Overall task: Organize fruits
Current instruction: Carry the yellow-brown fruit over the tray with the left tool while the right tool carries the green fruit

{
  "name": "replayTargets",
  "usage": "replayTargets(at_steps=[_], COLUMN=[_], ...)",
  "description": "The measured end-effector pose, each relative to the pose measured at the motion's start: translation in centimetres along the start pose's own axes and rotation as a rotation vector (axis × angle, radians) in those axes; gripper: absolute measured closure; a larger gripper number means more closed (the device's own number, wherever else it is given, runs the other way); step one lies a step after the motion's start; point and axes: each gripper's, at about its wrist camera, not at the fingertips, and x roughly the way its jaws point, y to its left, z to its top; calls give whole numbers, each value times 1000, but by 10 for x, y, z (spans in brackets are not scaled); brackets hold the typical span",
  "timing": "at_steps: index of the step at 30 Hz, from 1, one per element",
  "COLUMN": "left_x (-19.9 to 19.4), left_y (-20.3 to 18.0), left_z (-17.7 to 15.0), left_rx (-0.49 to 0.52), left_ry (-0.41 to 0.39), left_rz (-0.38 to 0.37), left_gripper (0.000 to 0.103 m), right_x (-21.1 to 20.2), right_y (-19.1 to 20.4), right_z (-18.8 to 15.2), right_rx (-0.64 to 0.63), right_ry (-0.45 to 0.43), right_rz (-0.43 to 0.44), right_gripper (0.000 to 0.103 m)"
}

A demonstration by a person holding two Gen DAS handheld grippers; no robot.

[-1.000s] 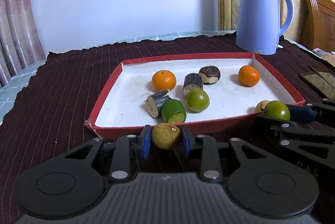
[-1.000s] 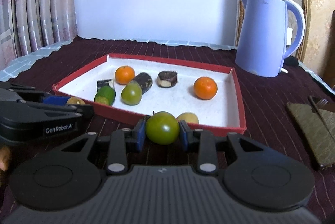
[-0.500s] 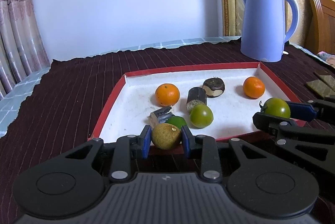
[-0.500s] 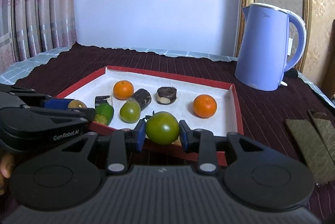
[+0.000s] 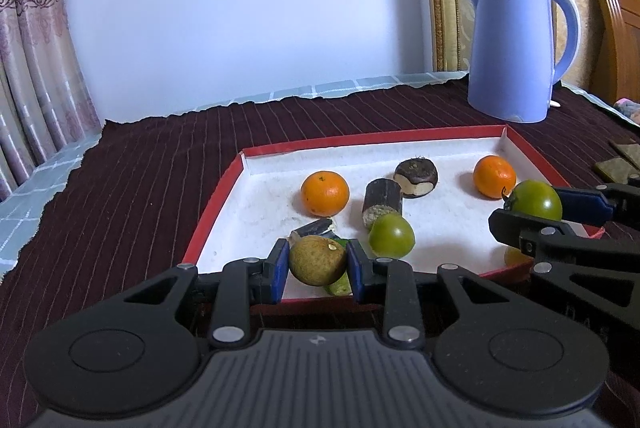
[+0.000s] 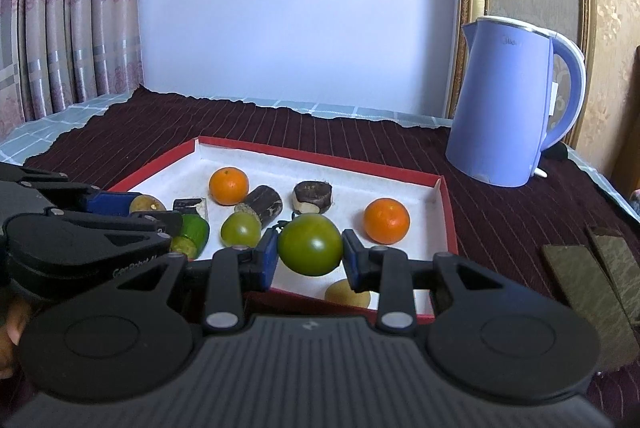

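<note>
Both tongs loaded. Left gripper (image 5: 318, 265) pinches a tan-brown round fruit (image 5: 317, 260); right gripper (image 6: 309, 249) pinches a dark green tomato (image 6: 310, 244). Pads press on both fruits, both held clear of any surface.

Landmark: red-rimmed tray (image 5: 212, 212). Each held fruit sits above the tray's near edge, the brown one toward the near-left corner, the tomato toward the near-right. Tray floor lies ahead of and below both tongs. Round fruits, no long axis to align.

Inside tray: two oranges (image 5: 325, 193) (image 5: 494, 176), a light green tomato (image 5: 391, 235), dark cut stalk pieces (image 5: 382, 197), a green cut piece (image 6: 191, 234) and a yellowish fruit (image 6: 347, 294) by the near wall.

Judgement: the green piece lies directly beneath the left fruit, the yellowish fruit beneath the right; release there risks knocking or rolling. Blue kettle (image 6: 508, 100) stands well beyond the tray, no obstruction.
</note>
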Motion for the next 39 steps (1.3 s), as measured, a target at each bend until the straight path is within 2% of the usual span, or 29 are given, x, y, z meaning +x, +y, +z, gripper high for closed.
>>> replayTargets(at_steps=[39], left_x=[31], left_y=[1], left_z=[16], left_rx=[2], left_ry=[21], left_rz=[72], left_gripper=[73], right_x=[27], right_y=[-15], right_z=[16], right_rx=[34], right_ry=[-8], right_rz=[-31], right_gripper=[71])
